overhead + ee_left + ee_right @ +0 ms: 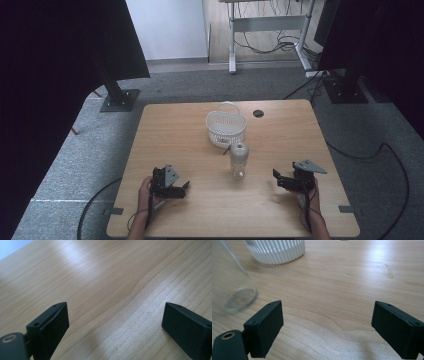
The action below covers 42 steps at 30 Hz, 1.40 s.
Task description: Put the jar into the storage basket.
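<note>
A clear glass bottle with a grey cap stands upright near the middle of the wooden table; its base is at the left of the right gripper view. Just behind it sits a white slatted basket, also seen as the basket at the top of that view. My left gripper rests near the table's front left, open, with bare wood between its jaws. My right gripper rests at the front right, open and empty, to the right of the bottle.
A round cable hole lies in the tabletop behind the basket. Black stand bases and cables sit on the grey carpet around the table. A desk frame stands farther back.
</note>
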Motion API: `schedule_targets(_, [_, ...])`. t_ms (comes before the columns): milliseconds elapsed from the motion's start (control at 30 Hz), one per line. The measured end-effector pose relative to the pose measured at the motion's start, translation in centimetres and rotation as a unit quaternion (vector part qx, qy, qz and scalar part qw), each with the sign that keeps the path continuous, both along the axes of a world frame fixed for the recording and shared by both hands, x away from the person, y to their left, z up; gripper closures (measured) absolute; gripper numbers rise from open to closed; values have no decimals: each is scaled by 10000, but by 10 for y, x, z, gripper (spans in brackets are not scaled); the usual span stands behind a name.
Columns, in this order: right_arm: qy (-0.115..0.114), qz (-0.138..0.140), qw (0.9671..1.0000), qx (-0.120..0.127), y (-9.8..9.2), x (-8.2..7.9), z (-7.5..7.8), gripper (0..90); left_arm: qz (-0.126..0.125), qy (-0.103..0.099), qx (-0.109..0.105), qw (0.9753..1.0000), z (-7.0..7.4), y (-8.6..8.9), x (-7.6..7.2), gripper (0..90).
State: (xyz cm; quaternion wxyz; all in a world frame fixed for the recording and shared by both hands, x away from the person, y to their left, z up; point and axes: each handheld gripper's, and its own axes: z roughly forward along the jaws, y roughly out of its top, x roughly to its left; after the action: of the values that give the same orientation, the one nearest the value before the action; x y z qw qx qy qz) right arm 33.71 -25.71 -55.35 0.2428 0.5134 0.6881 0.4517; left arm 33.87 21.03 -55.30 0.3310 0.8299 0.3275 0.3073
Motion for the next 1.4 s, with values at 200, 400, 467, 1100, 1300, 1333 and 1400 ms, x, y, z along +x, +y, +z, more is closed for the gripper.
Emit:
schedule_targets(200, [4, 1, 10000, -45, 0, 0, 0, 93, 7, -9, 8, 10000, 0, 0, 0, 69])
schedule_targets(400, [16, -58, 10000, -69, 0, -1, 0, 87, 6, -11, 1, 10000, 0, 0, 0, 69])
schedule_targets(467, [24, -97, 9999, -58, 0, 0, 0, 84, 5, -8, 6, 10000, 0, 0, 0, 69])
schedule_targets(1100, [-60, -151, 9998, -103, 1, -2, 0, 76, -3, -7, 26, 10000, 0, 0, 0, 69])
schedule_targets(1300, [-116, -99, 9998, -145, 4, -4, 1, 73, -13, -4, 29, 10000, 0, 0, 0, 69])
schedule_targets(1333, [-116, -99, 9998, -145, 4, -4, 1, 73, -13, -4, 29, 10000, 0, 0, 0, 69])
schedule_targets(1400, [-125, -82, 9998, -163, 5, -5, 1, 72, -14, -4, 25, 10000, 0, 0, 0, 69])
